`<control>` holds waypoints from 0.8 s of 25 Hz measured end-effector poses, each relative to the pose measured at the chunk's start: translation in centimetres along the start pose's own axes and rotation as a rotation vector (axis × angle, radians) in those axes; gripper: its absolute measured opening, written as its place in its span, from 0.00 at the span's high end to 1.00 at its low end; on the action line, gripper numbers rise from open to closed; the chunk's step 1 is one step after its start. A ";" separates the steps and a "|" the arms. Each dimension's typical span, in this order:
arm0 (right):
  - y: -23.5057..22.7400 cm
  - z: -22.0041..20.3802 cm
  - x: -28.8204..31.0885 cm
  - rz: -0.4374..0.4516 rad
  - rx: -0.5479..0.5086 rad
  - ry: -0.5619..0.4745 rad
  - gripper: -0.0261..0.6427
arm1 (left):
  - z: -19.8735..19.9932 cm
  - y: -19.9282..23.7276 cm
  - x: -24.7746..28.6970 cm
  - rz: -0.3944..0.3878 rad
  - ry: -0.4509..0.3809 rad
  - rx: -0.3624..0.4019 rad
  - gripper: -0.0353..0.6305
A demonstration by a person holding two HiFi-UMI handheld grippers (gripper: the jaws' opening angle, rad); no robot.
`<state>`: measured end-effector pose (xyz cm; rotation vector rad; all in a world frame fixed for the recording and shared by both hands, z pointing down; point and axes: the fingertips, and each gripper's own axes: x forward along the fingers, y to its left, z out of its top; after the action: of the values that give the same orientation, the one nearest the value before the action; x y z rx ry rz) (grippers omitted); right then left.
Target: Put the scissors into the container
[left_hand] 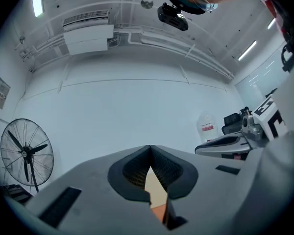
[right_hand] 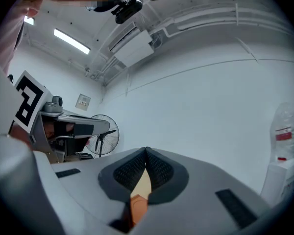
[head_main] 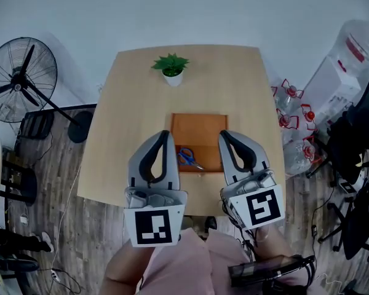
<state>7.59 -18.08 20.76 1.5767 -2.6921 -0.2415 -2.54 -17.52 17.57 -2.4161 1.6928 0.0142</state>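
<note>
Blue-handled scissors (head_main: pixel 186 157) lie inside the orange-brown wooden container (head_main: pixel 198 125), near its front left corner, in the head view. My left gripper (head_main: pixel 165 134) hangs over the container's left edge, shut and holding nothing. My right gripper (head_main: pixel 224 134) hangs over the container's right edge, also shut and empty. The scissors lie between the two grippers, apart from both. In the left gripper view the left gripper (left_hand: pixel 150 148) has its tips together, tilted up at the wall. The right gripper (right_hand: pixel 146 151) shows the same way in its own view.
A light wooden table (head_main: pixel 129 115) carries a small potted plant (head_main: pixel 171 68) at its far side. A standing fan (head_main: pixel 19 78) is on the floor to the left. Water bottles (head_main: pixel 293 125) and black chairs (head_main: pixel 357 146) crowd the floor to the right.
</note>
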 end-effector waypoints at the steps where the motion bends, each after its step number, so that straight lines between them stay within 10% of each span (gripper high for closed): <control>1: -0.2 0.3 -0.3 -0.004 -0.004 -0.006 0.96 | 0.2 -0.3 0.0 0.000 -0.004 -0.002 0.94; 20: 1.1 1.7 -1.2 0.025 -0.022 -0.033 0.96 | 0.9 -0.5 -1.8 0.016 -0.018 -0.004 0.94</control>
<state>7.07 -16.29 19.27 1.5465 -2.7216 -0.2990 -2.62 -15.54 16.95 -2.3976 1.7065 0.0420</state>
